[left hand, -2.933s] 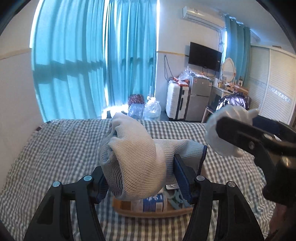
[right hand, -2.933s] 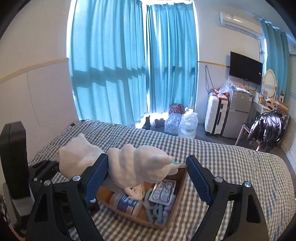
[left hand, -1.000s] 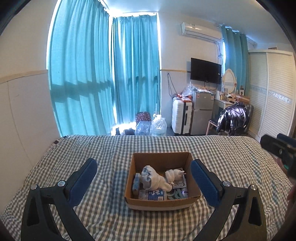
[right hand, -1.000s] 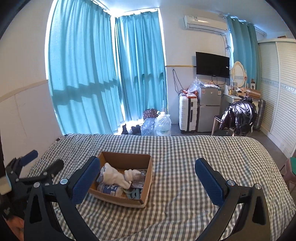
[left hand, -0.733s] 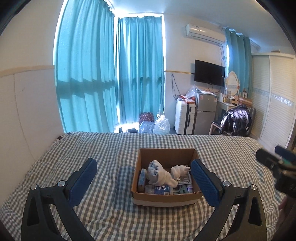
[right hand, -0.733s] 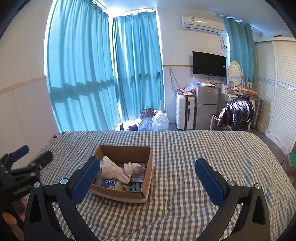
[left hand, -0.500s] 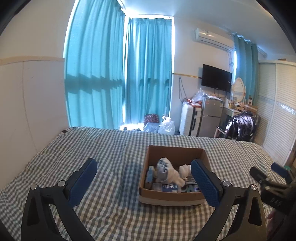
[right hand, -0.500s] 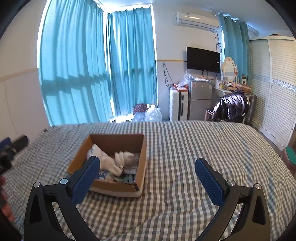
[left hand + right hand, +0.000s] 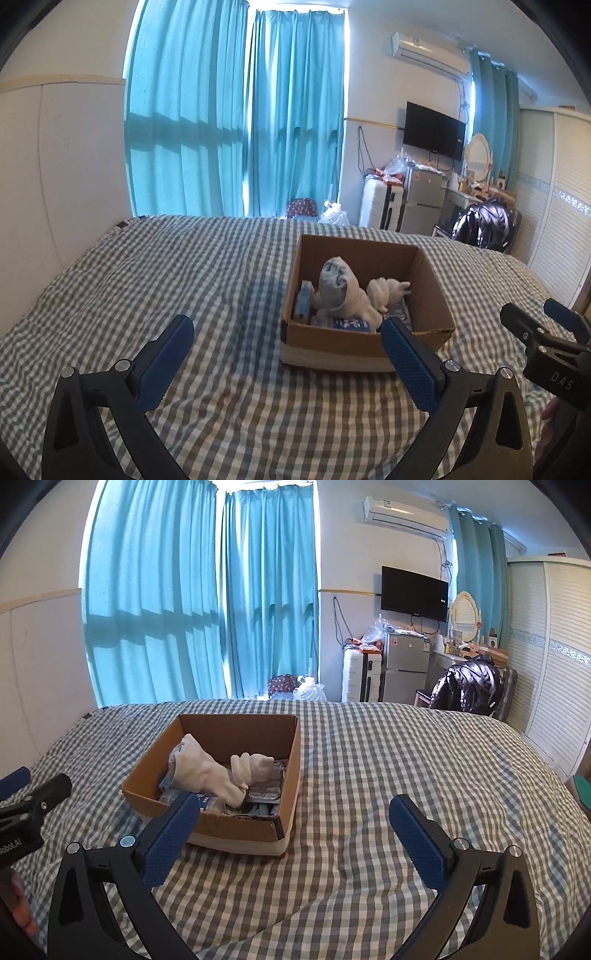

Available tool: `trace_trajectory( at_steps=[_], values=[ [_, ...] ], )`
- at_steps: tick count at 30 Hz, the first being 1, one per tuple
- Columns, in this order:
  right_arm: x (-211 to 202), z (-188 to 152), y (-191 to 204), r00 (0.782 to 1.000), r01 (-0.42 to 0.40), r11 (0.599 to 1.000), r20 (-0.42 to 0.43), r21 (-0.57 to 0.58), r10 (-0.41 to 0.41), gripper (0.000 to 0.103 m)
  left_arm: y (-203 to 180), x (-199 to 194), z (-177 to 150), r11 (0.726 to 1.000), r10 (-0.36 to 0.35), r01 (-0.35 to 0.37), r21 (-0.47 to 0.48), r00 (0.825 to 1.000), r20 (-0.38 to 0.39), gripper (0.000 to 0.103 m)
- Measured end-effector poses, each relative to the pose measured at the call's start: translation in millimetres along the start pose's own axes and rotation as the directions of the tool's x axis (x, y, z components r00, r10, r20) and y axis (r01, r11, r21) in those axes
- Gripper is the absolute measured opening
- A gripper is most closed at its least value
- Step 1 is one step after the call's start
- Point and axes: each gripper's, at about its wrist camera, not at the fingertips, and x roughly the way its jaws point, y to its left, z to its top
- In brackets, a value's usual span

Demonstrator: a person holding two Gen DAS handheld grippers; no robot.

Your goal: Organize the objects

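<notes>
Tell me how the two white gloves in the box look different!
The left glove looks bigger and lies stretched out, its open cuff toward the far left of the box. The right glove looks smaller and scrunched into a lump. The left glove looks a bit greyish, the right glove creamier. Both are knitted, lie side by side on top of the other things in the box, and neither is held by a gripper.
</notes>
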Motion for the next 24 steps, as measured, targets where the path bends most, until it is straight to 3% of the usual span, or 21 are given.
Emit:
trace_trajectory(
  at_steps=[15, 24],
  values=[
    [-6.7, -1.1, 7.2, 1.0, -0.008, 1.0, 0.009, -0.019, 0.008, 0.103, -10.9, -0.7, -8.4, 0.999, 0.007, -0.007, 0.053, 1.0, -0.005, 0.103],
    [-7.2, -1.6, 3.3, 1.0, -0.019, 1.0, 0.006, 0.002, 0.019, 0.103, -9.8, -4.3, -6.9, 0.999, 0.011, -0.012, 0.032, 1.0, 0.022, 0.103]
  ],
)
